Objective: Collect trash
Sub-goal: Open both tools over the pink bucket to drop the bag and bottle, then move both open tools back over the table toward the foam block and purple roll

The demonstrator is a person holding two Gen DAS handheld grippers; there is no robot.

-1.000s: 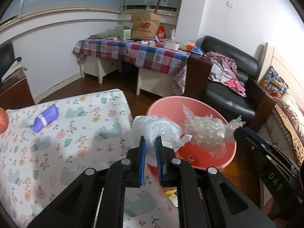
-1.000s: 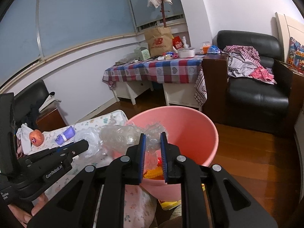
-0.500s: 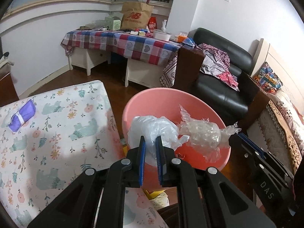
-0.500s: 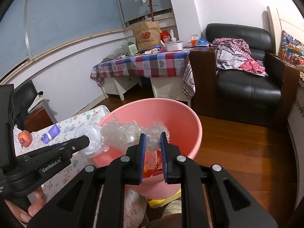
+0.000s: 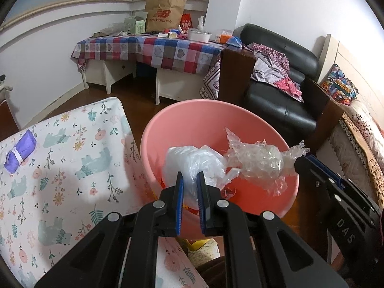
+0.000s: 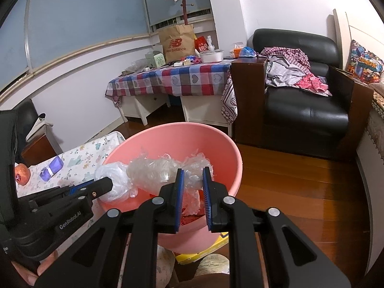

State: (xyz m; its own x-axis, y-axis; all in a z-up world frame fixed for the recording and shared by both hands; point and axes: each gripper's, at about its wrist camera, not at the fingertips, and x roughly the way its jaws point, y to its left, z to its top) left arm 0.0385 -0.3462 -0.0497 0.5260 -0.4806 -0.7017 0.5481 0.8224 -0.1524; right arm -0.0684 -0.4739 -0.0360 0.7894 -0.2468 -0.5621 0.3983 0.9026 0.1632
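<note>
— Well, both bits of rubbish hang right over the pink bin [image 5: 240, 117] now. See the left gripper [image 5: 190, 182]? Its jaws are pinched on the white bag [image 5: 192, 160].

— And the right gripper [image 6: 192, 180]?

— Nearly closed on the bubble wrap [image 6: 153, 170], gripping one crumpled end. Most of the wad sticks out sideways towards the bag, almost touching it.

— So which way does the wrap run?

— Long axis roughly level, across the bin's mouth, from the right gripper's jaws over to the left gripper. The bag's more of a ball, no real direction to it.

— Heavy stuff?

— Hardly, I'd say. Both look feather-light, soft and a bit slippery. They'd squash under any squeeze, and nothing's there to break. A pinch on a bunched-up fold, like each has now, seems the surest hold; a single loose layer might slide out.

— Would they drop cleanly?

— Probably, though thin film can cling to the pads. There's red scrap [image 5: 228, 193] in the bin already, and a purple packet [image 5: 20, 152] lies back on the floral table [image 5: 72, 168].
</note>
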